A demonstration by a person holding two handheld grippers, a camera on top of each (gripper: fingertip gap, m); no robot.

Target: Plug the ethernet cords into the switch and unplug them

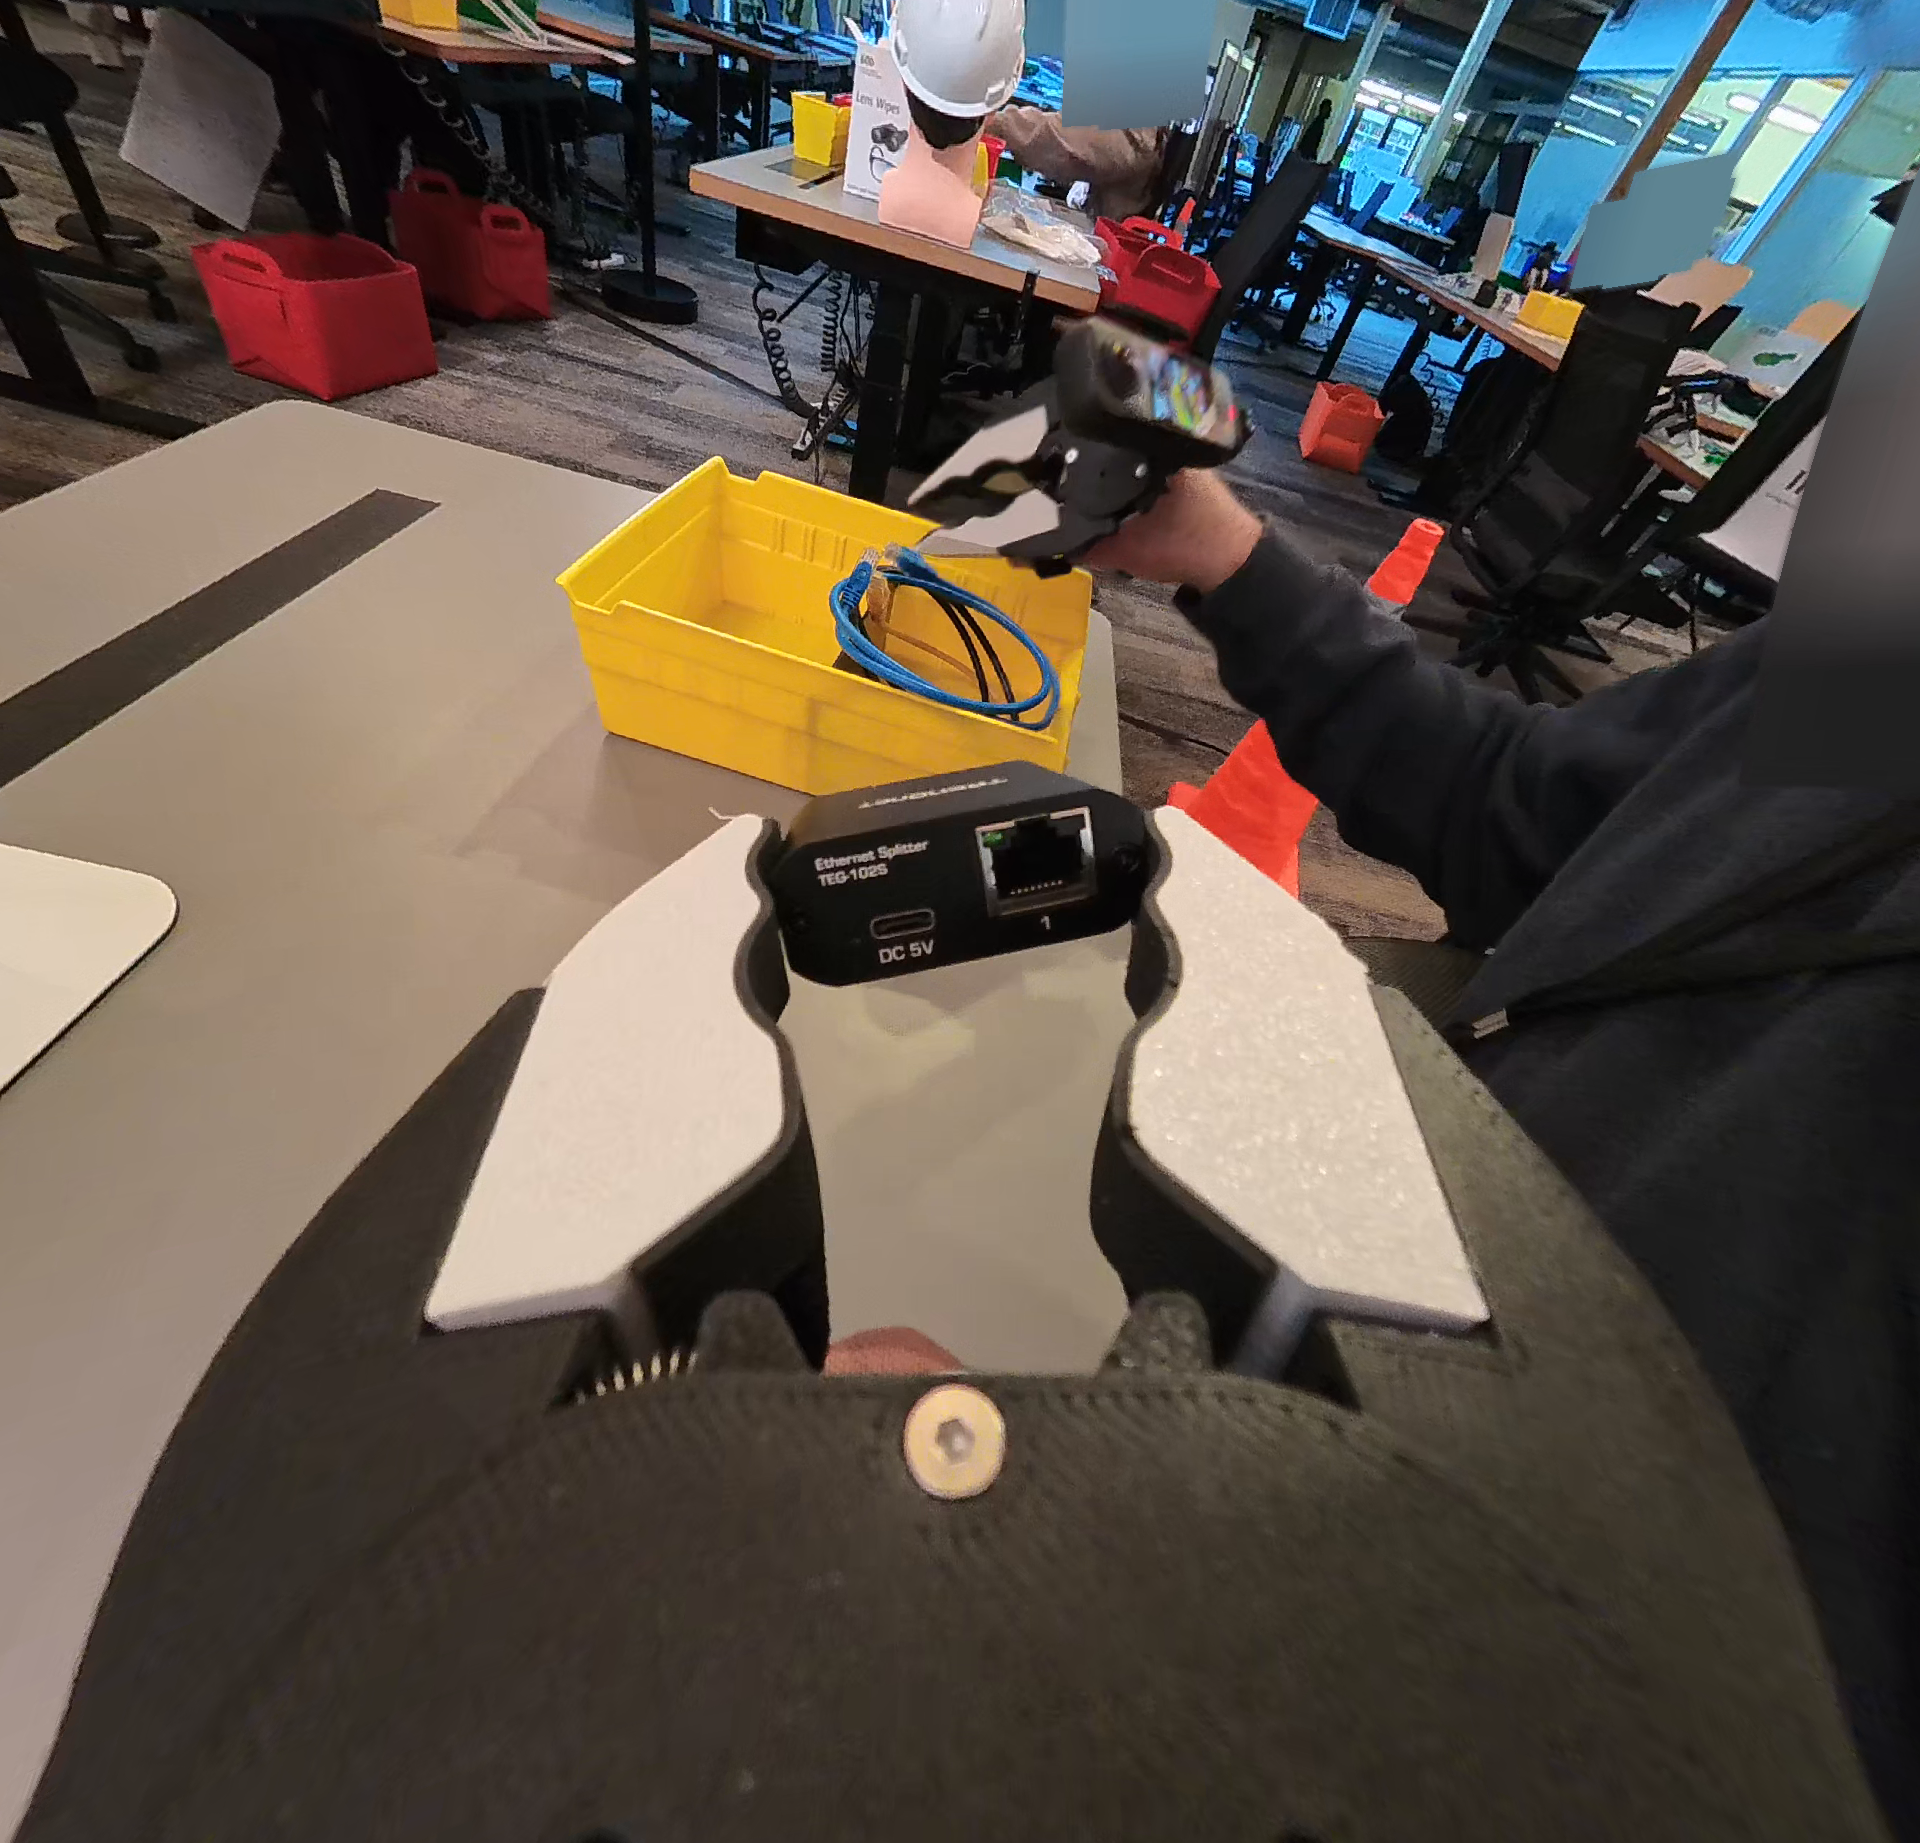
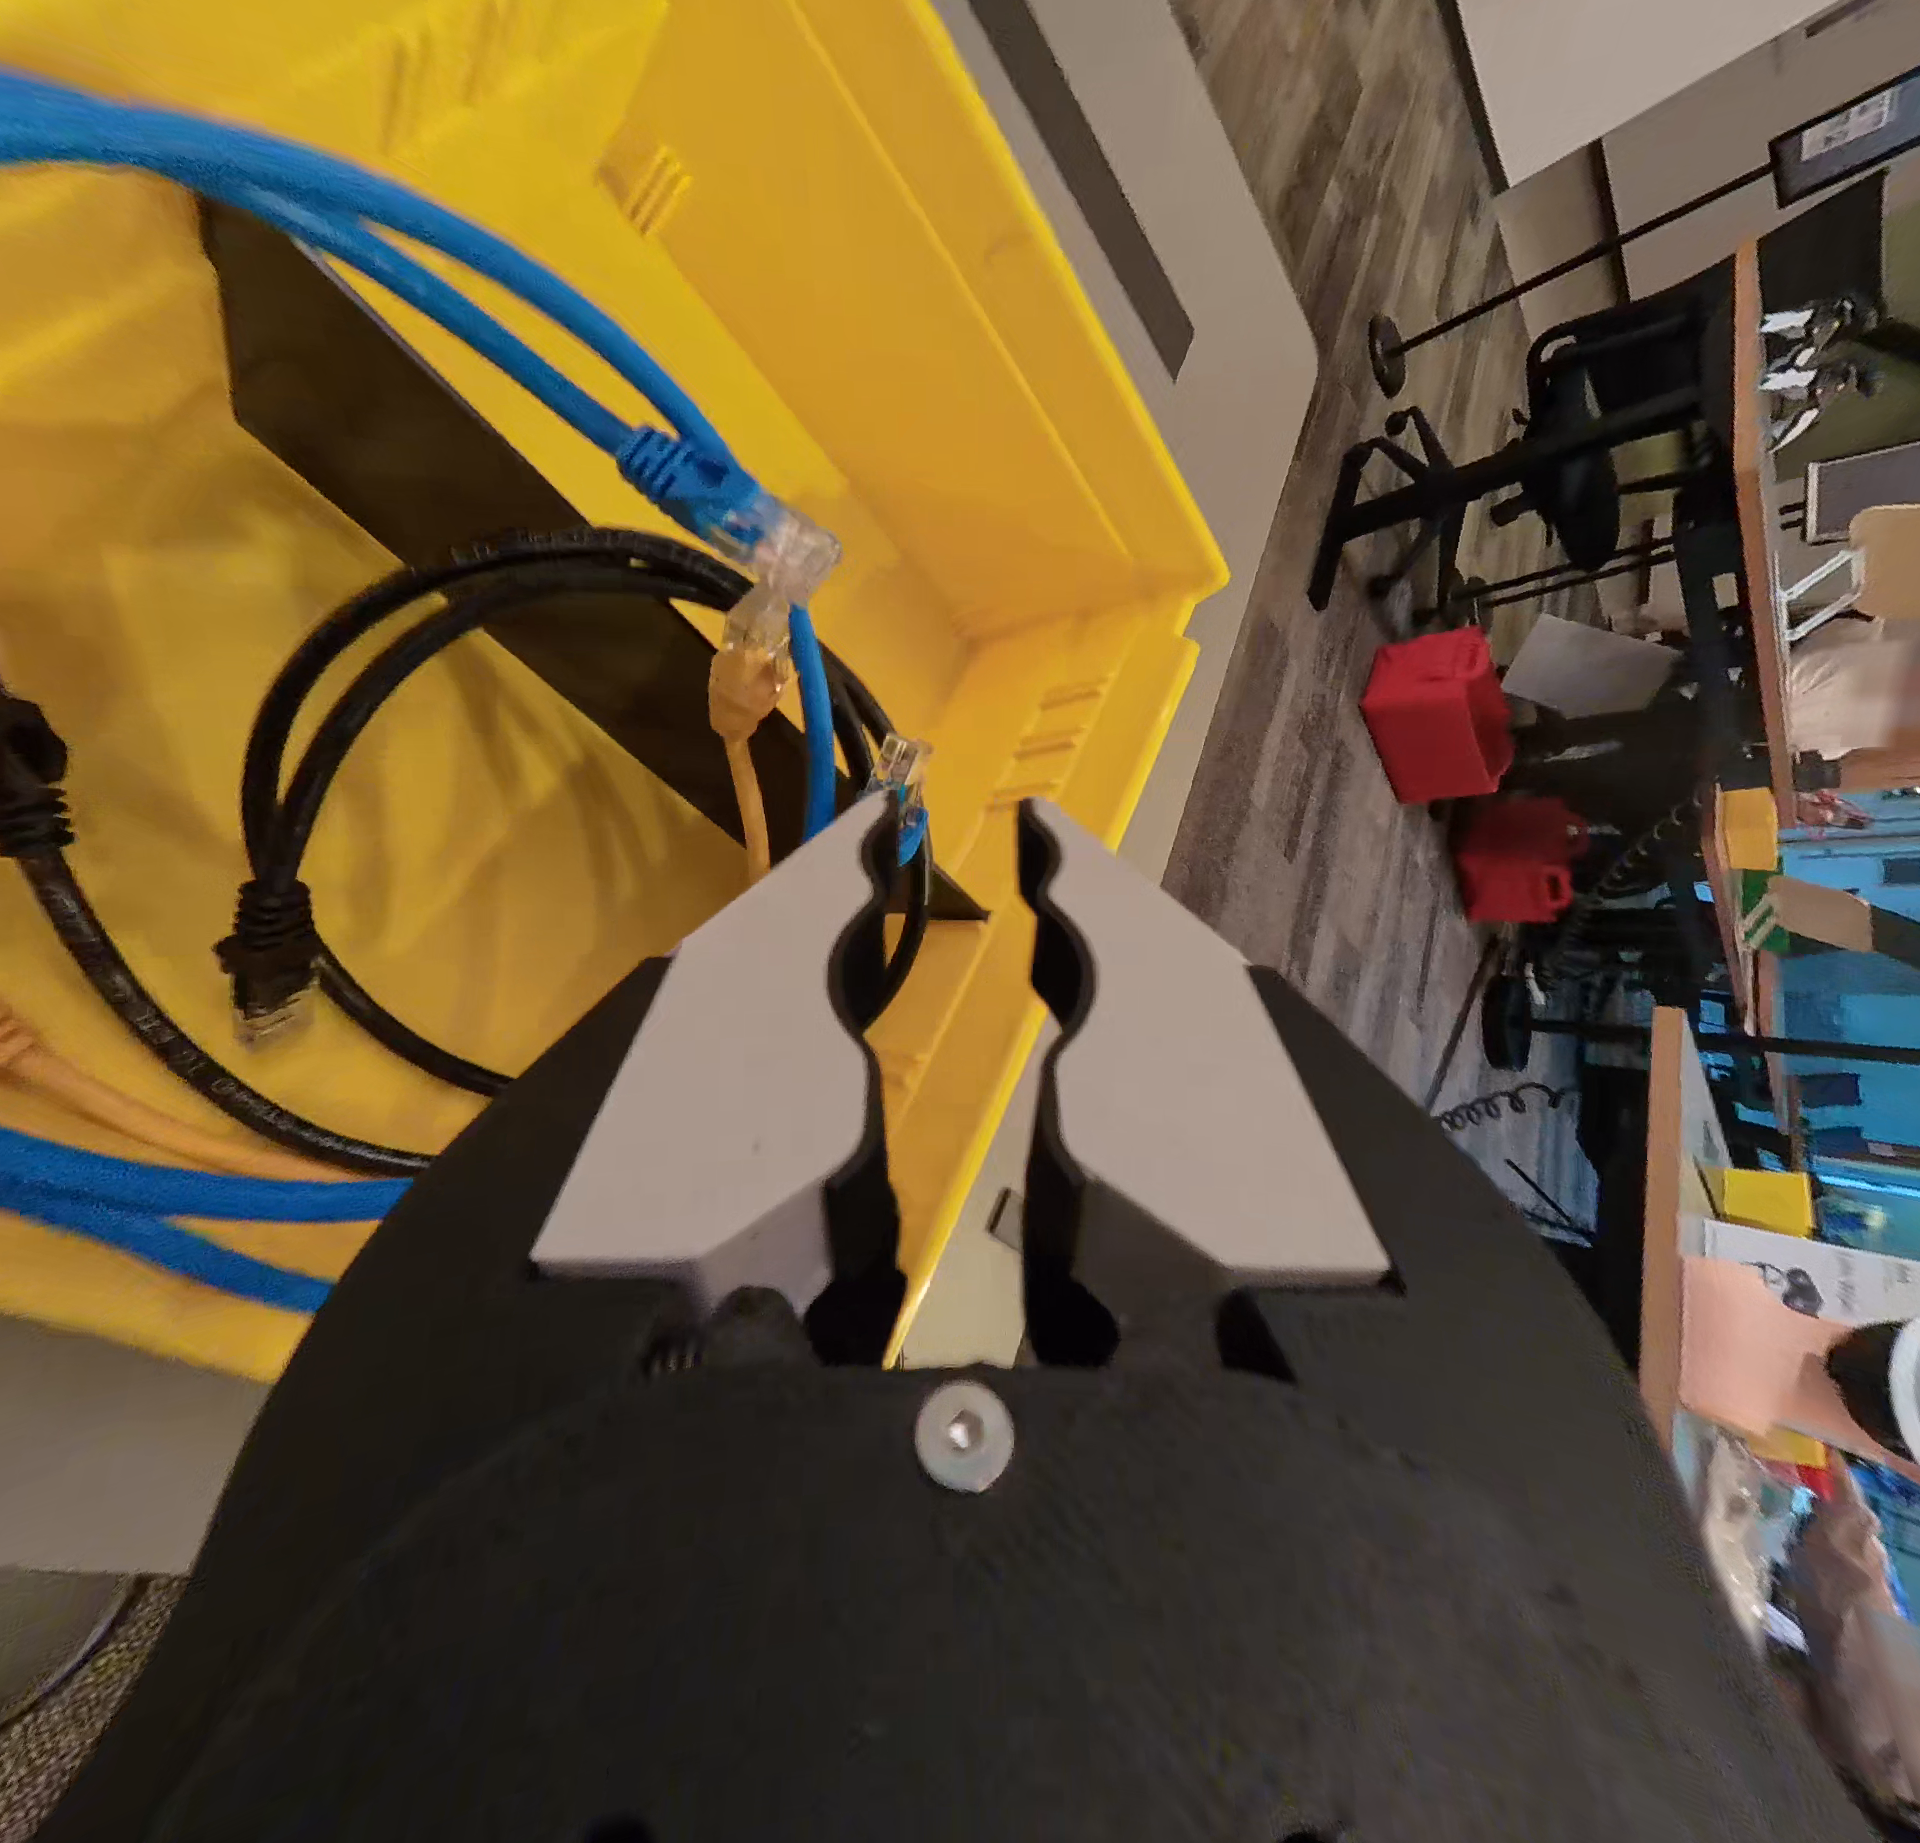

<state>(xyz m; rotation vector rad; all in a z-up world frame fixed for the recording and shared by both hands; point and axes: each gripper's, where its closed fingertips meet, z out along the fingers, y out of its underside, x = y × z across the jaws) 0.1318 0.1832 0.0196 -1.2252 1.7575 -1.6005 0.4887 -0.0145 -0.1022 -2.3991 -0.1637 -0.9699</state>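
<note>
My left gripper (image 1: 956, 863) is shut on a small black switch (image 1: 935, 889), held by its sides, with one ethernet port (image 1: 1036, 863) facing the camera and empty. Beyond it a yellow bin (image 1: 707, 640) on the grey table holds coiled blue (image 1: 935, 671) and black cords. My right gripper (image 1: 961, 515) hovers over the bin's far right corner. In the right wrist view it (image 2: 956, 822) is open and empty above the bin's rim (image 2: 1091, 505). A blue cord's clear plug (image 2: 902, 763) lies just beyond its left fingertip (image 2: 852, 837). A black cord (image 2: 312, 754) and an orange cord (image 2: 743, 713) lie alongside.
A white pad (image 1: 62, 941) lies at the table's left edge. Orange cones (image 1: 1257, 806) stand on the floor past the table's right edge. A person's dark sleeve (image 1: 1455, 733) reaches in from the right. A flat black object (image 2: 416, 463) lies in the bin under the cords. Tip to tip, the grippers are about 45 cm apart.
</note>
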